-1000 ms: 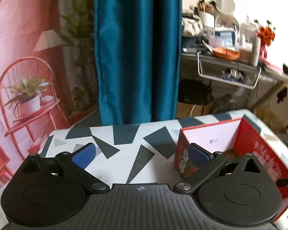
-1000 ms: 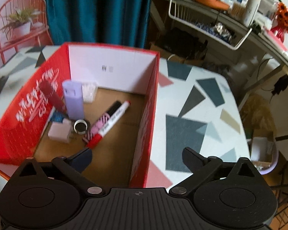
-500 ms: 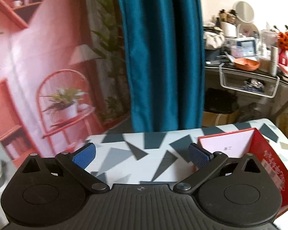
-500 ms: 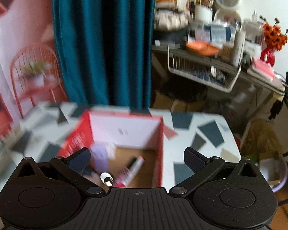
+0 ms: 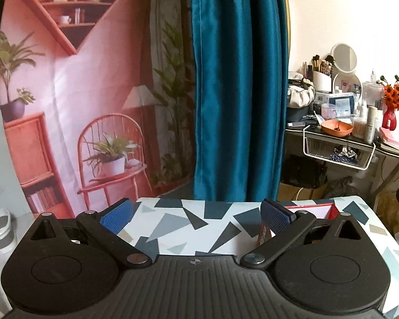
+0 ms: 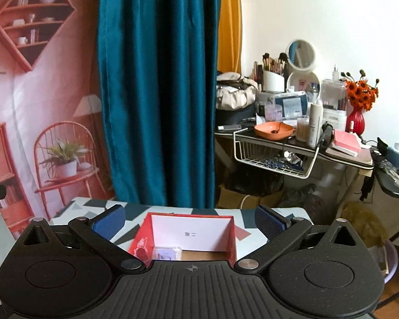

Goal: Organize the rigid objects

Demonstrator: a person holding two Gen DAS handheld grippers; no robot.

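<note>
A red cardboard box (image 6: 232, 235) with a white inner back wall stands on the patterned table (image 5: 188, 220). In the right wrist view I see small items at its bottom left, a pale lilac one (image 6: 165, 253) and a dark red one (image 6: 141, 252); the rest is hidden behind the gripper body. My right gripper (image 6: 190, 223) is open and empty, raised above and behind the box. My left gripper (image 5: 195, 216) is open and empty over the table left of the box, whose corner (image 5: 332, 210) shows past its right finger.
A teal curtain (image 5: 239, 93) hangs behind the table, with a pink printed backdrop (image 5: 79, 93) to its left. A cluttered dressing table (image 6: 292, 138) with a wire basket (image 6: 274, 156) stands at the right.
Both grippers have drawn up and back from the box, so the views now take in the room. The box's contents have dropped almost out of sight. Both stay open and empty.
</note>
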